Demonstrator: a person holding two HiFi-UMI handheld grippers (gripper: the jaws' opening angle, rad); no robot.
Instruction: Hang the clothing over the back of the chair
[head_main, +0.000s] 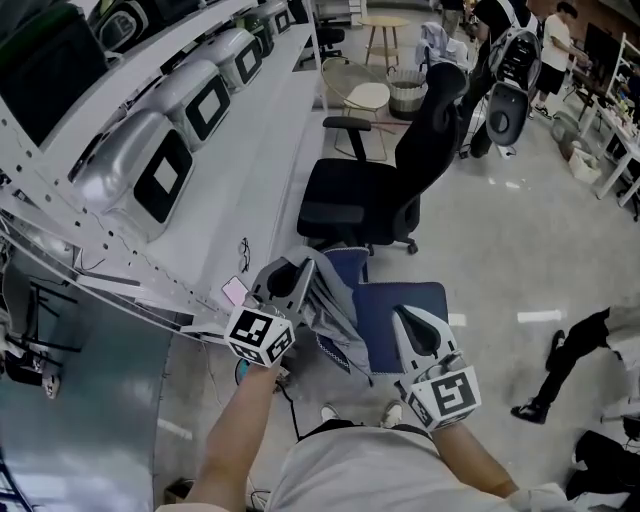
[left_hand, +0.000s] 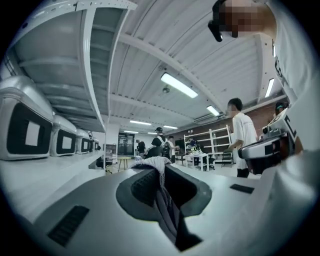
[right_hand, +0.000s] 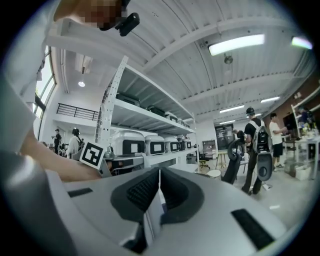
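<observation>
Hanging from the left gripper (head_main: 287, 280), the grey garment (head_main: 335, 315) falls as a loose, creased strip with its long axis near upright: the top is bunched at the jaws and the lower end trails down over the left edge of the blue chair (head_main: 412, 300), toward the person's feet. The left gripper view shows those jaws clenched on a gathered fold, dark cloth filling the gap between the pads and a pale, ribbed edge poking up above them. The left gripper sits just left of the blue chair, at its near left corner. The right gripper (head_main: 410, 325) is held over the near right part of the blue chair's seat, close beside the left one and pointing the same way. In the right gripper view its jaws are pressed almost together on a thin pale sheet of the garment that runs down out of the gap; the head view does not show that fold clearly. The garment is above the blue chair's seat and left side, not over its back. A black chair (head_main: 400, 170) stands beyond the blue chair, well apart from it, and a white bench (head_main: 262, 150) with grey machines runs along its left.
</observation>
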